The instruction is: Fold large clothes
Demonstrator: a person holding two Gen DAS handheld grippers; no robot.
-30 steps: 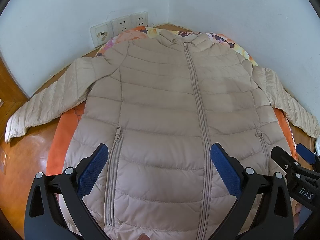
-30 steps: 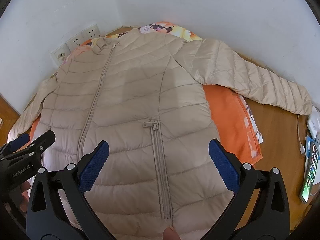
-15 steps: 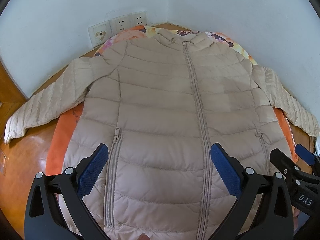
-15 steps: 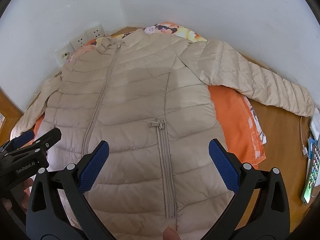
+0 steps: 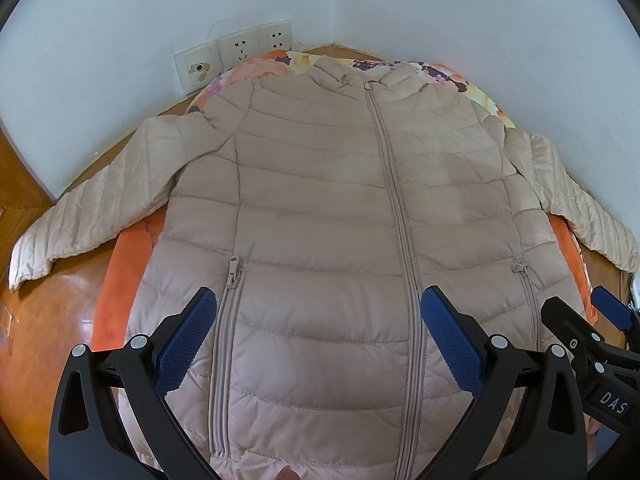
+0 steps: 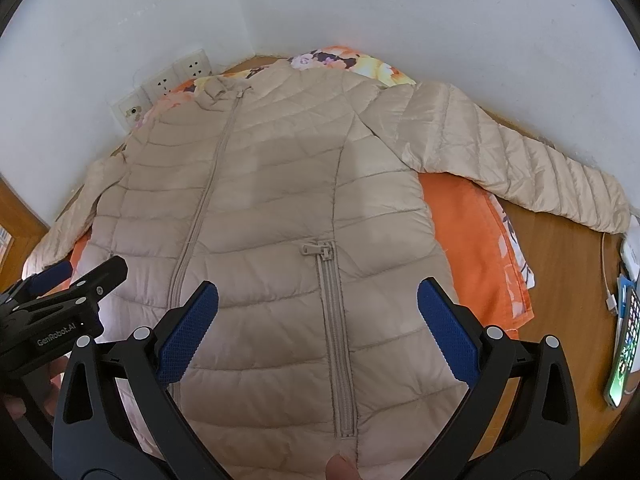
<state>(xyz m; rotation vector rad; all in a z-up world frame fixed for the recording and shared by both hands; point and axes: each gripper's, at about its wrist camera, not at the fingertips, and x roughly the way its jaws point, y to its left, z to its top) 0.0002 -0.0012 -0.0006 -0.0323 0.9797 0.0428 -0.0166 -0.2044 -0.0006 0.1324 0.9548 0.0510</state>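
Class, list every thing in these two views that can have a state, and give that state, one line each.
Jacket: spread flat, front up, unfolded.
Main zip: closed.
Pocket zips: closed.
Sleeves: stretched out sideways.
Left tongs: open, holding nothing.
Right tongs: open, holding nothing.
Phone: screen lit.
Sockets: nothing plugged in.

One beige quilted jacket [image 5: 320, 216] lies spread out with two sleeves, one front zipper [image 5: 394, 208] and two pocket zippers. One orange floral cloth [image 6: 464, 220] lies under it. Two grippers show, the left gripper [image 5: 320, 332] and the right gripper [image 6: 318, 328]. Three wall sockets [image 5: 236, 50], one phone [image 6: 624, 344] and one white cable [image 6: 606, 268] complete the count.
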